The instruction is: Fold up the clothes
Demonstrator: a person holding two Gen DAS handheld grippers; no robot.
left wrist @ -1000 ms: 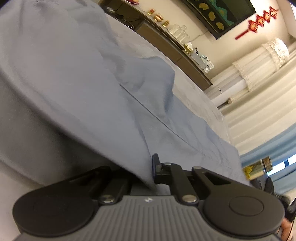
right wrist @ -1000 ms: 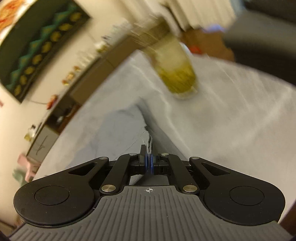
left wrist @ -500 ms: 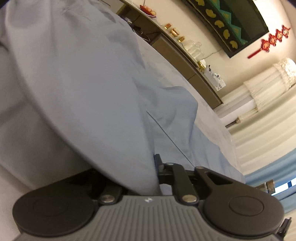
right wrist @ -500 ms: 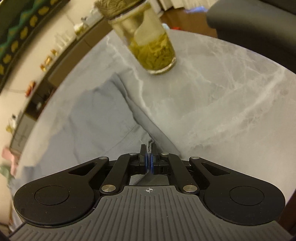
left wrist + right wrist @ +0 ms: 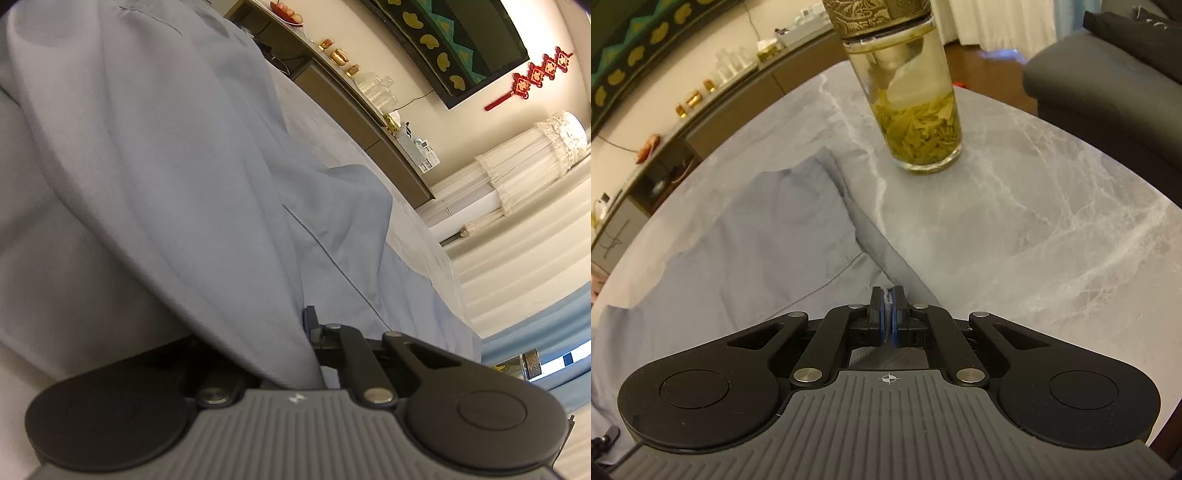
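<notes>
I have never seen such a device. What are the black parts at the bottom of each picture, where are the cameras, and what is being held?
No robot is here: a person holds a hand tool with two fingers in each hand, and a small camera on each tool looks forward along the fingers. The black and grey parts at the bottom are the tool itself.

One picture comes from the left tool, one from the right. The right gripper is shut on the edge of a blue-grey garment, which lies on a grey marble table. A glass bottle of tea stands on the table, apart from the cloth. The left gripper also pinches the garment; the cloth drapes over one of its fingers and hides it.
</notes>
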